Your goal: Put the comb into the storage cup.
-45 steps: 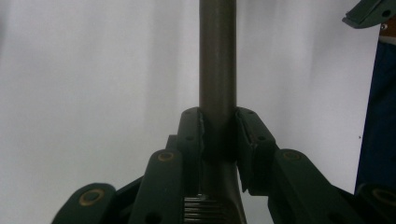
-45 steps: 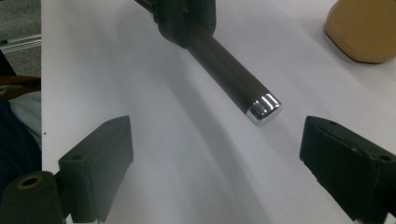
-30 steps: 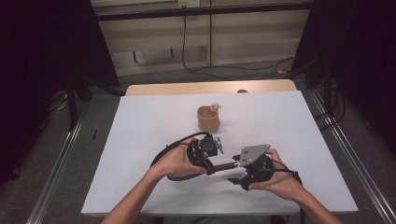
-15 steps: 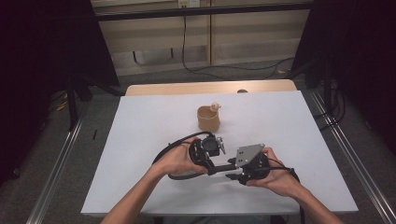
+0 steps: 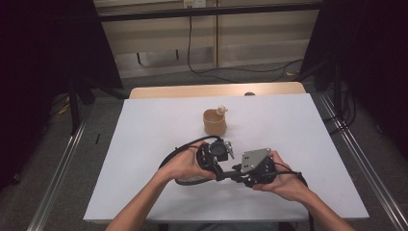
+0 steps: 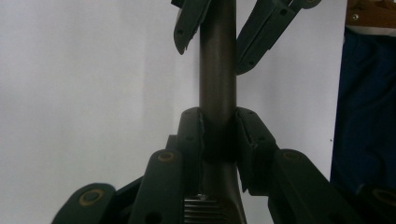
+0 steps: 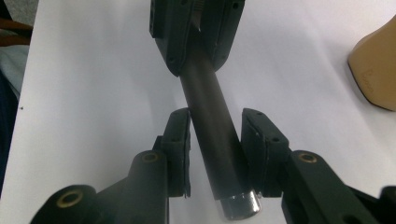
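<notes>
A dark rod (image 5: 231, 172) with a silver end cap spans between my two grippers, low over the front of the white table (image 5: 144, 144). The left gripper (image 6: 218, 126) is shut on one end of the rod (image 6: 217, 70), its pads pressing both sides. The right gripper (image 7: 215, 126) straddles the capped end of the rod (image 7: 208, 98). Its jaws have just been closing, and a thin gap still shows beside each pad. From above, the left gripper (image 5: 222, 168) and the right gripper (image 5: 239, 172) face each other, tips nearly meeting.
A tan cup (image 5: 214, 122) stands behind the hands at mid-table, with a small pale object on its rim (image 5: 221, 109); its side is at the right edge of the right gripper view (image 7: 376, 70). A black cable (image 5: 180, 154) loops left of the left hand.
Both hands stay where they were. The right gripper's jaws look drawn in closer around the rod.
</notes>
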`<state>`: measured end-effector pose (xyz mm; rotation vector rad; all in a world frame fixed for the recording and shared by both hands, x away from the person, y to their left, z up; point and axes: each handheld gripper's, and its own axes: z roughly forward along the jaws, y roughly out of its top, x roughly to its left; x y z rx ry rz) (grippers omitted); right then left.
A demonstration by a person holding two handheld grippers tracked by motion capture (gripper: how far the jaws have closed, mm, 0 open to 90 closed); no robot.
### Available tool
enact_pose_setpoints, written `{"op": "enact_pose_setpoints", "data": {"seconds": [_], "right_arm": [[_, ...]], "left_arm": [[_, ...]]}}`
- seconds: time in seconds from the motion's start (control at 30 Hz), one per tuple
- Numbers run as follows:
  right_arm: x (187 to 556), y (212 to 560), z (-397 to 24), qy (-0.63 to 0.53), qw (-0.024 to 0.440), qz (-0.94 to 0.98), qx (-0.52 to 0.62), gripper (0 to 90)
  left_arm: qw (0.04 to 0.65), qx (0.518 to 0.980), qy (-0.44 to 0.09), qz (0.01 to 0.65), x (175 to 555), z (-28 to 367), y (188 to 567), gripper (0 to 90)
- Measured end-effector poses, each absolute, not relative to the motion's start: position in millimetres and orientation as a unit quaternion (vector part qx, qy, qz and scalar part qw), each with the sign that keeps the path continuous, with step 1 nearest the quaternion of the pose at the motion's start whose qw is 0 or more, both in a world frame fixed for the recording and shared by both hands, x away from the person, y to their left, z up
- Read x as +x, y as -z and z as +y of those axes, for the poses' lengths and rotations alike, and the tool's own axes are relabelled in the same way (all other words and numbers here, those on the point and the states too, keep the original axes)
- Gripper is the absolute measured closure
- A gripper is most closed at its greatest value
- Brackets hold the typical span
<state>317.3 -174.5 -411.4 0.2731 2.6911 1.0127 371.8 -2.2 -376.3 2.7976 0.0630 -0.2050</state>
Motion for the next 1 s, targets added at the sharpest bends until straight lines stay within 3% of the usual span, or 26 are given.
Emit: {"op": "enact_pose_setpoints", "data": {"seconds": [0.2, 0.23, 1.0], "right_arm": [[318.0, 411.7, -172.3, -0.344, 0.128, 0.926, 0.089, 61.0], [317.9, 411.9, -170.6, -0.345, 0.126, 0.926, 0.086, 64.3], [315.9, 416.7, -168.7, -0.329, 0.090, 0.938, 0.065, 72.9]], "left_arm": [[0.173, 0.982, 0.076, 0.023, 370.7, -4.2, 375.0, 73.1], [0.168, 0.983, 0.079, 0.016, 370.8, -4.8, 375.1, 73.1], [0.183, 0.979, 0.092, 0.006, 370.6, -3.4, 373.6, 71.7]]}}
